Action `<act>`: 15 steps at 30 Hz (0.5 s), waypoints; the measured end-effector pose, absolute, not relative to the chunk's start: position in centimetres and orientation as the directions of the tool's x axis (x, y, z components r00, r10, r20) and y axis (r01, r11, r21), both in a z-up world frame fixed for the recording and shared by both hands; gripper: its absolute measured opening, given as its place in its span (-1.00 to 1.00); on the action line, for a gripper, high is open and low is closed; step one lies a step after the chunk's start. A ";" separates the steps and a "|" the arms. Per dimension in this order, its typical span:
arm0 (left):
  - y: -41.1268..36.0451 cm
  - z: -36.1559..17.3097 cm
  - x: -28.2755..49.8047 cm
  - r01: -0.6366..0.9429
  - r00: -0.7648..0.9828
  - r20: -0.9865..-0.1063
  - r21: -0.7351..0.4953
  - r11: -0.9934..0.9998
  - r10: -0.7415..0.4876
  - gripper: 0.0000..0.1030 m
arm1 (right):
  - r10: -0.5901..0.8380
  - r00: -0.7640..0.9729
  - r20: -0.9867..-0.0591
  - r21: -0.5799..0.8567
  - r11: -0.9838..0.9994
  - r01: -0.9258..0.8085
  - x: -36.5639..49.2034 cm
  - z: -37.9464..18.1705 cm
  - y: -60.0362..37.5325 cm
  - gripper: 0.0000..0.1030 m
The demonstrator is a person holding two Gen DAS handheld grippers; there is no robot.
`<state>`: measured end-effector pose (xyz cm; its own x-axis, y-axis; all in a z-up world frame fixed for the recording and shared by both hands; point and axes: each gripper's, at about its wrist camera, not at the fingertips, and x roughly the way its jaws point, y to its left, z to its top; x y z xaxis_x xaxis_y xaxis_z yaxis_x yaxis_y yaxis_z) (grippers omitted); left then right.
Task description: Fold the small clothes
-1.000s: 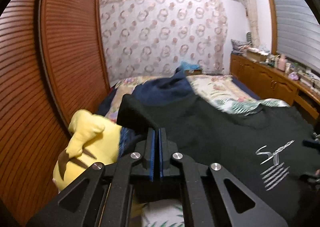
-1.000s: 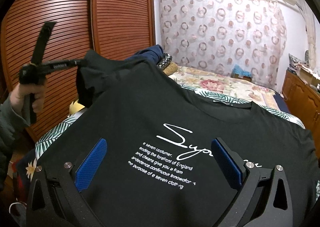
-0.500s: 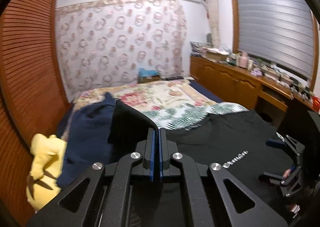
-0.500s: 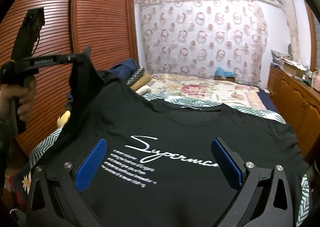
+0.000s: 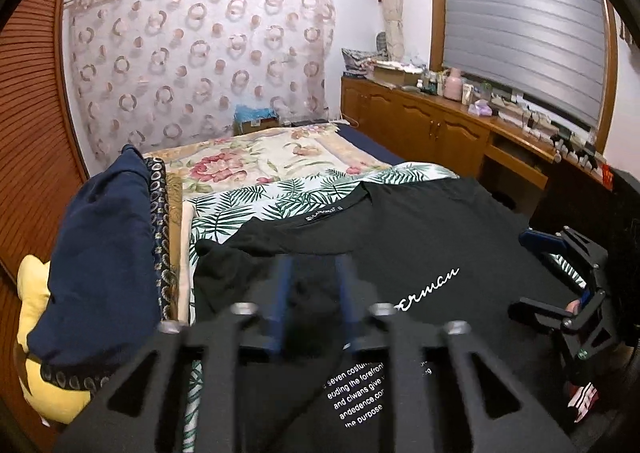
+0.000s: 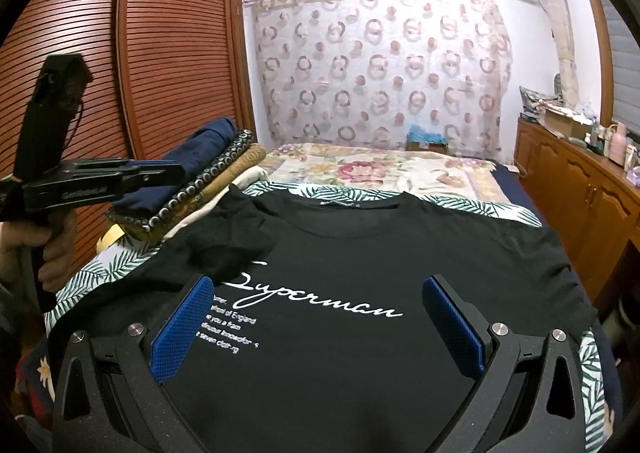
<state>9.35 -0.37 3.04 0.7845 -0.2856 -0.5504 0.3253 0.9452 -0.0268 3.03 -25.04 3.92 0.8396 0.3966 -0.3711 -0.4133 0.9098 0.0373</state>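
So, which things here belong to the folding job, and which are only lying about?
Belong to the job:
- black T-shirt, one sleeve folded in
- left gripper, jaws opening, nothing between them
- right gripper, open over the shirt

Only lying about:
- stack of folded clothes
- yellow plush toy
- bottles on the wooden cabinet

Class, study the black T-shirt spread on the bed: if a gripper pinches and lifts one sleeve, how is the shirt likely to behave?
The T-shirt is probably floppy: its folded-over sleeve already lies crumpled, so lifted cloth would likely drape and sag. It looks thin and flat on the bed, so it is likely light. A pinch would probably drag only nearby fabric.
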 end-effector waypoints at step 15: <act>4.3 0.7 5.3 0.188 0.839 -0.511 -0.055 0.981 -0.189 0.53 | 0.462 0.787 -0.409 -0.014 0.859 -0.512 6.3 5.6 -22.4 0.91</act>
